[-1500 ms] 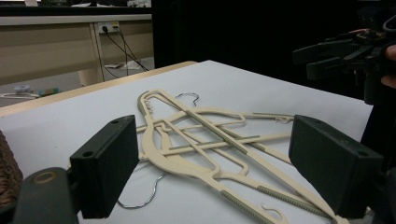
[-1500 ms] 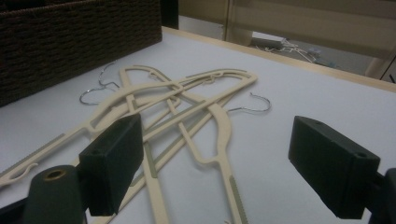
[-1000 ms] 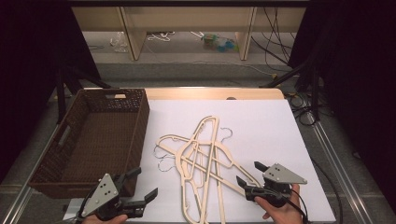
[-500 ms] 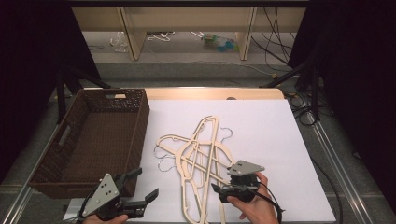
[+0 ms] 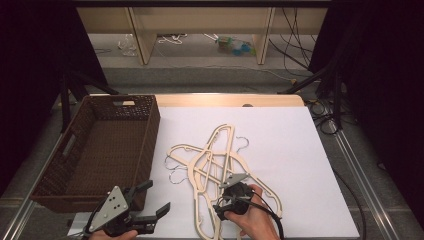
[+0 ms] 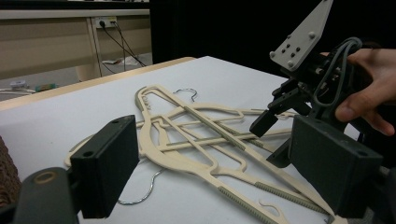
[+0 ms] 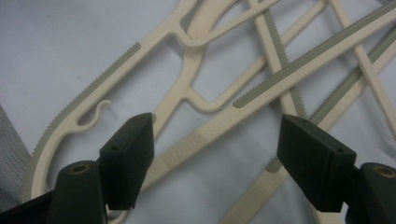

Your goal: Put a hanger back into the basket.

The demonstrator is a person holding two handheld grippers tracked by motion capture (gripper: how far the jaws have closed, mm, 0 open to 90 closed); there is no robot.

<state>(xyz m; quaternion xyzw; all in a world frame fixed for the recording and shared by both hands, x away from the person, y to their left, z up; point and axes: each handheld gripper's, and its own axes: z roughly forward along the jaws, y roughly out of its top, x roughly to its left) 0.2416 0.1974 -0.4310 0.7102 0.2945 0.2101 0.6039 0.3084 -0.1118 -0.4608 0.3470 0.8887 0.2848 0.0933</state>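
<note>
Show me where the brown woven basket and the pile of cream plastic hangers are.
Brown woven basket (image 5: 150,131), high view, on its right wall.
Pile of cream plastic hangers (image 5: 200,165), high view, on a hanger arm in the middle.

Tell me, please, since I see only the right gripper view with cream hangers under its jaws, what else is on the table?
Observer: A brown woven basket stands on the left, beside the pile of hangers.
Operator: Is any hanger in it?
Observer: None; in the high view its floor looks bare.
Operator: Where is the other tool?
Observer: The left hand-held gripper hovers by the basket's near corner, jaws open with nothing between them.
Operator: How does mine look from outside?
Observer: The right hand-held gripper tilts down onto the near end of the pile; its jaws have just been closing, with no hanger pinched yet.
</note>
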